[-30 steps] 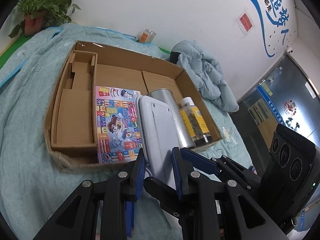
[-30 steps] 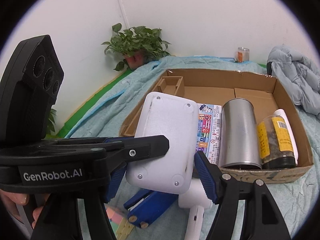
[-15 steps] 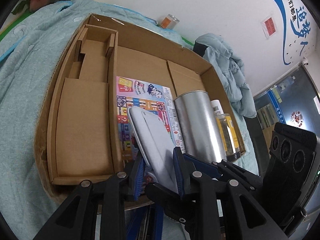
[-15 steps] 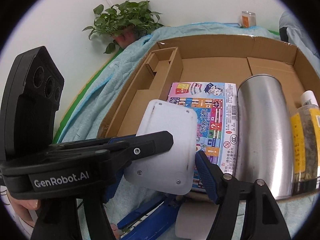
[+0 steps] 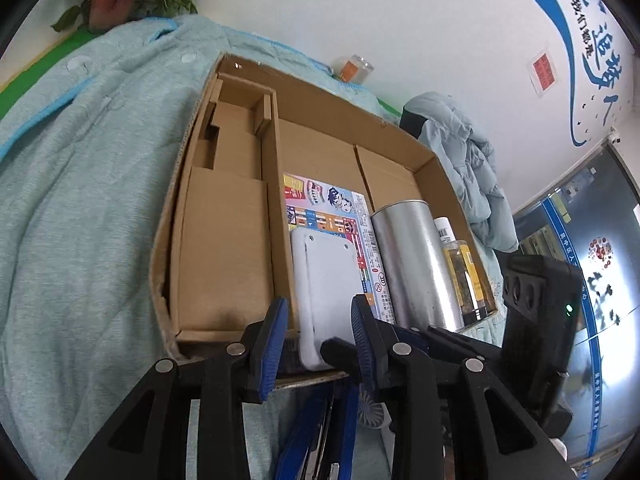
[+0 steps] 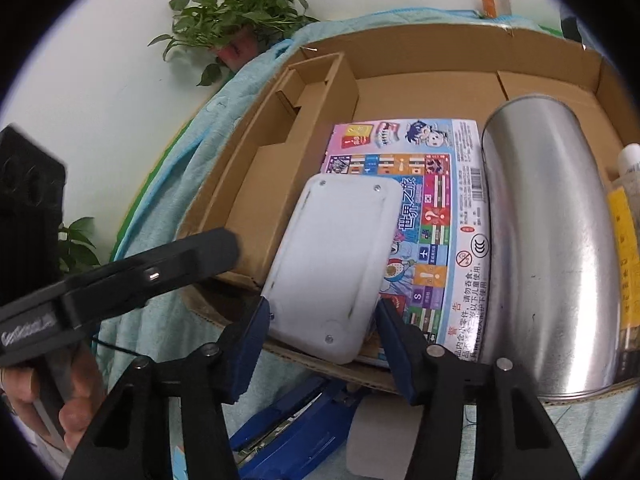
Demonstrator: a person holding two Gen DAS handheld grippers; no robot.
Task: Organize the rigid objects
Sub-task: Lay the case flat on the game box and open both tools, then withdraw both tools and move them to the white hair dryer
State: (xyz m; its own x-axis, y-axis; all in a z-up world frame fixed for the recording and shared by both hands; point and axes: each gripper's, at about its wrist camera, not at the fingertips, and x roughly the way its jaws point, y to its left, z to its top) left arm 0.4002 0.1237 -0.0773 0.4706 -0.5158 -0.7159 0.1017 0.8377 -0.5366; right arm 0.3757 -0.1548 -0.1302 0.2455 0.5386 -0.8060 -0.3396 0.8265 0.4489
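A white flat device (image 5: 324, 272) (image 6: 336, 260) lies face up on a colourful game box (image 5: 320, 200) (image 6: 436, 200) inside an open cardboard box (image 5: 340, 120) (image 6: 440, 48), its near end on the front wall. My left gripper (image 5: 318, 340) is opening, and its pads stand off both sides of the device. In the right wrist view a left finger (image 6: 192, 256) hangs apart, left of the device. My right gripper (image 6: 320, 308) is closing, and its blue pads touch the device's near corners.
A silver can (image 5: 412, 264) (image 6: 548, 240) and a yellow-labelled jar (image 5: 466, 276) lie right of the game box. Cardboard dividers fill the box's left part. A blue stapler (image 5: 320, 440) (image 6: 288, 420) lies on the teal blanket (image 5: 80, 200) before the box. A jacket (image 5: 464, 152) lies far right.
Both grippers came forward and down to the box. The device, held edge-on by the left gripper before, now lies flat on the game box. Left jaws widened; right jaws narrowed onto it.
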